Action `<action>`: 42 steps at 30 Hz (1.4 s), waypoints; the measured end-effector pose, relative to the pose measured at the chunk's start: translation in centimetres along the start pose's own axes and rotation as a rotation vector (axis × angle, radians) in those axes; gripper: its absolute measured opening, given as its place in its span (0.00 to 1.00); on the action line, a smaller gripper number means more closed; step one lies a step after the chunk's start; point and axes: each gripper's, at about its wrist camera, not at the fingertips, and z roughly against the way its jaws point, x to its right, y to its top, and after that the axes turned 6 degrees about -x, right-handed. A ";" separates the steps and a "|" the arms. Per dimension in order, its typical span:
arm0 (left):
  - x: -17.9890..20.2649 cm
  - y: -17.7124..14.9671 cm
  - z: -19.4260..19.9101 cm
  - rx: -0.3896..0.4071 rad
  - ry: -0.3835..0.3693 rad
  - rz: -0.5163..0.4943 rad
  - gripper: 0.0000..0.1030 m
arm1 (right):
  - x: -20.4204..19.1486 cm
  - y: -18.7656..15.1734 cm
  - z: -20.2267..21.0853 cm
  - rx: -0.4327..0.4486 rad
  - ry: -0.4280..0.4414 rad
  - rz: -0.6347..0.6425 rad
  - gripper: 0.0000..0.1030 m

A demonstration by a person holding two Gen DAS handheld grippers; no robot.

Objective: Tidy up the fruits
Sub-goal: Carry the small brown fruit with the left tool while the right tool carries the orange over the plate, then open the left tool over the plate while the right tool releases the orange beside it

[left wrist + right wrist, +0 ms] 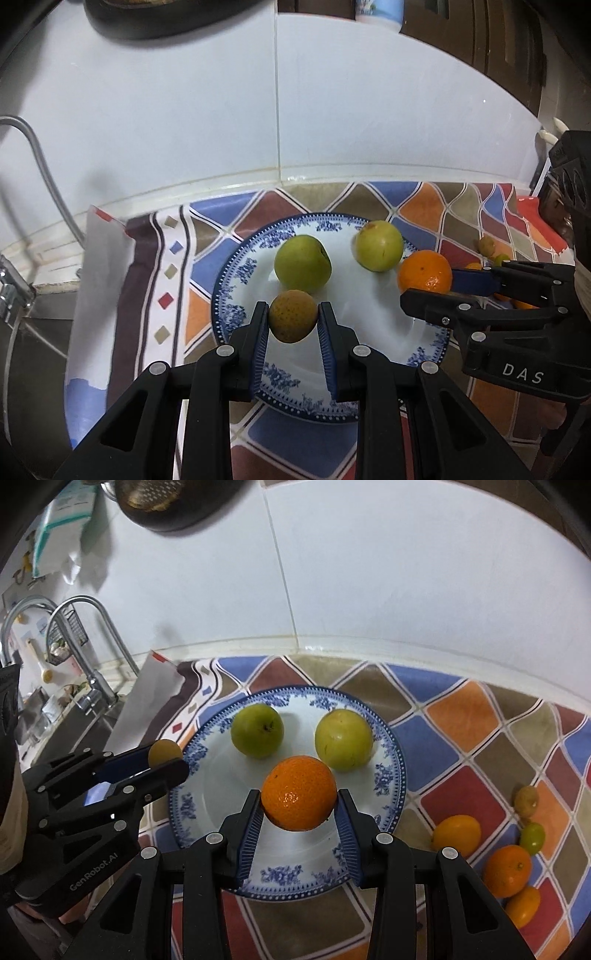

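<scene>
Left gripper (293, 317) is clamped on a small brownish fruit (293, 316) over the plate's (236, 275) near left edge; right gripper (299, 805) squeezes an orange (299, 793) over its middle. Two green fruits (257, 730) sit far on it, loose citrus (508, 870) right

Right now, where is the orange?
In the right wrist view, the orange is clamped in the right gripper over the plate, in front of two green fruits.
</scene>
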 end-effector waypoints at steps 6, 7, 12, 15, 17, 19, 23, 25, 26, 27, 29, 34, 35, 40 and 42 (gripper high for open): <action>-0.1 0.2 -2.3 -0.045 -0.015 -0.003 0.26 | 0.5 0.4 -1.7 -0.041 -0.001 -0.010 0.40; -0.1 0.2 -2.5 -0.053 -0.022 -0.001 0.26 | 0.6 0.4 -1.9 -0.045 -0.001 -0.010 0.40; -0.1 0.1 -3.8 -0.077 -0.026 -0.007 0.26 | 0.7 0.4 -2.8 -0.070 0.000 -0.008 0.40; 0.0 0.2 -4.3 -0.085 -0.025 -0.012 0.26 | 0.9 0.3 -3.2 -0.080 0.000 -0.015 0.40; 0.1 0.3 -4.5 -0.089 -0.025 -0.017 0.26 | 1.1 0.3 -3.3 -0.083 0.000 -0.019 0.40; 0.1 0.3 -4.7 -0.093 -0.026 -0.020 0.26 | 1.2 0.2 -3.4 -0.084 -0.002 -0.023 0.40; 0.1 0.2 -5.1 -0.101 -0.026 -0.017 0.26 | 1.3 0.1 -3.5 -0.089 0.001 -0.029 0.40; 0.0 0.1 -5.2 -0.107 -0.025 -0.014 0.26 | 1.3 0.2 -3.6 -0.089 0.000 -0.026 0.40; 0.0 0.1 -5.3 -0.108 -0.026 -0.012 0.26 | 1.3 0.2 -3.6 -0.089 0.000 -0.026 0.40; 0.0 0.1 -5.3 -0.107 -0.027 -0.008 0.26 | 1.3 0.2 -3.6 -0.089 0.000 -0.025 0.40; -0.1 0.1 -5.3 -0.105 -0.026 -0.004 0.27 | 1.3 0.2 -3.6 -0.090 0.000 -0.028 0.40; -0.4 0.1 -4.2 -0.084 -0.009 0.015 0.41 | 1.2 -0.1 -3.5 -0.079 0.004 -0.034 0.40; -0.4 -0.1 -3.6 -0.075 0.006 0.019 0.44 | 1.2 -0.1 -3.3 -0.071 0.006 -0.034 0.40; -0.6 -0.8 -0.3 -0.019 0.020 0.054 0.58 | 0.6 -0.7 -1.1 -0.025 -0.016 -0.014 0.41; -0.6 -1.1 1.2 -0.001 0.025 0.064 0.61 | 0.3 -0.9 0.2 0.004 -0.032 -0.002 0.44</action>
